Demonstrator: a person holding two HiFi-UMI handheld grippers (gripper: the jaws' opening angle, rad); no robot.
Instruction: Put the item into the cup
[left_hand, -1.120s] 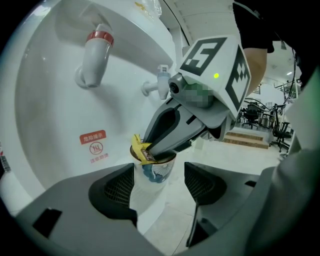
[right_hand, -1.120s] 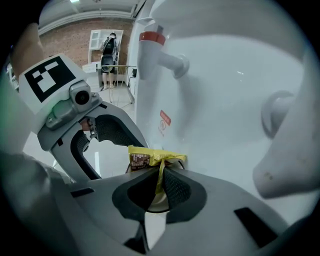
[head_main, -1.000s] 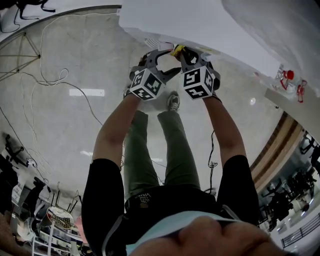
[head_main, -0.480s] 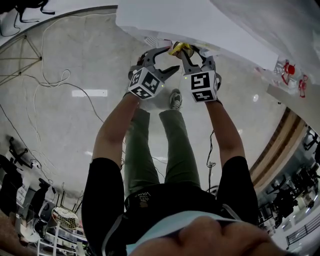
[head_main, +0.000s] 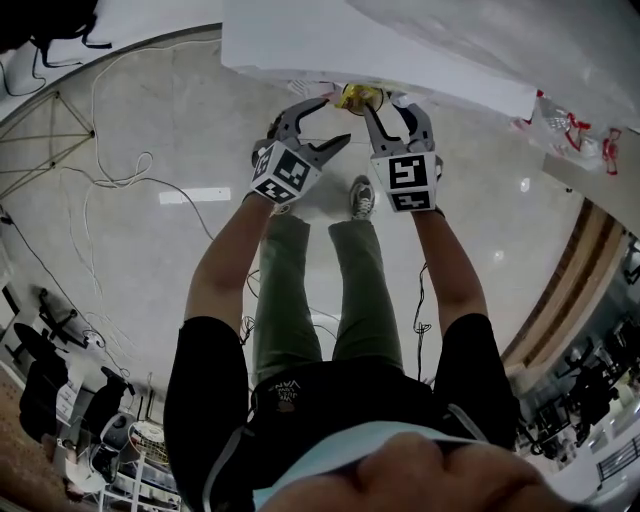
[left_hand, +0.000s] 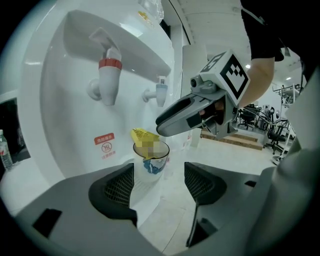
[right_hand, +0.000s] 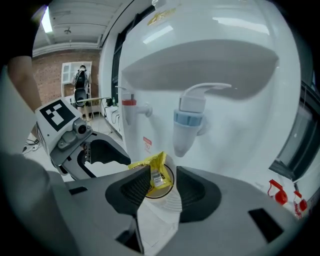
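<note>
The white water dispenser (right_hand: 225, 75) fills both gripper views. At its front, my left gripper (left_hand: 155, 187) holds its jaws apart on nothing. My right gripper (right_hand: 162, 187) is opening its jaws around the yellow packet (right_hand: 156, 170), which stands in the cup (left_hand: 150, 167) under the dispenser's blue tap (right_hand: 189, 120). The right jaws cover the cup's near rim, and its print is blurred.

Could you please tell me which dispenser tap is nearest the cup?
The blue-collared tap, just above the white paper cup; the red-collared tap sits farther aside.

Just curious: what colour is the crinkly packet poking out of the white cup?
Yellow crinkly packet, with a white label; clearest in the right gripper view.
</note>
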